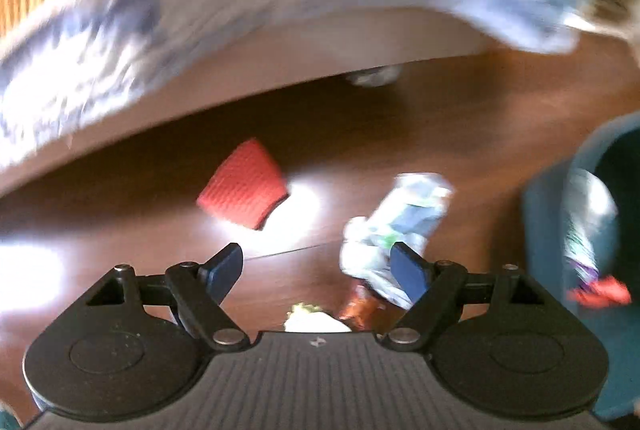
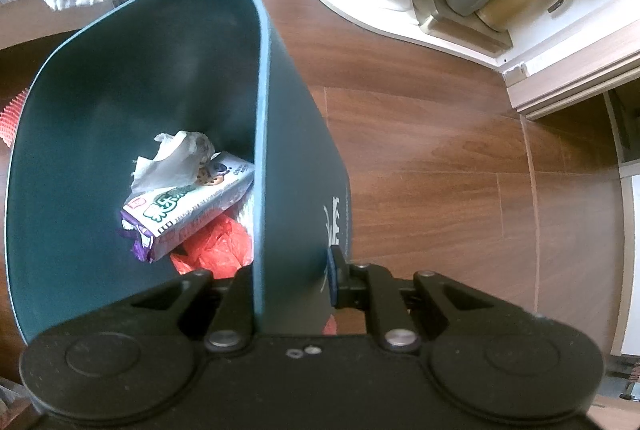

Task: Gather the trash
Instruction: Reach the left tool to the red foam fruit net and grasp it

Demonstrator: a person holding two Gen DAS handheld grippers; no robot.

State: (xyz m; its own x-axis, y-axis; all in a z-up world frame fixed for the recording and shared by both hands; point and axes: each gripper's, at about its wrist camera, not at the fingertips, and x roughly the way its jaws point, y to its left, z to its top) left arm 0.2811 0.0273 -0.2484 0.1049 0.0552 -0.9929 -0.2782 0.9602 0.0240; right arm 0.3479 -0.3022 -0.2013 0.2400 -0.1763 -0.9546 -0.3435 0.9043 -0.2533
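1 bin [image 2: 296,157], 1 red sleeve [image 1: 243,189]

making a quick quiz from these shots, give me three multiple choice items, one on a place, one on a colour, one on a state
1. Where is the cookie packet?
A. inside the bin
B. on the white shelf
C. held by the left tool

2. What colour is the bin?
A. yellow
B. dark teal
C. white

3. How is the right tool set?
A. open above the floor
B. shut on the bin's wall
C. holding a tissue

Answers: 1 A, it lies at the bin's bottom beside a crumpled tissue. 2 B, walls and rim are teal. 3 B, its fingers straddle the rim.
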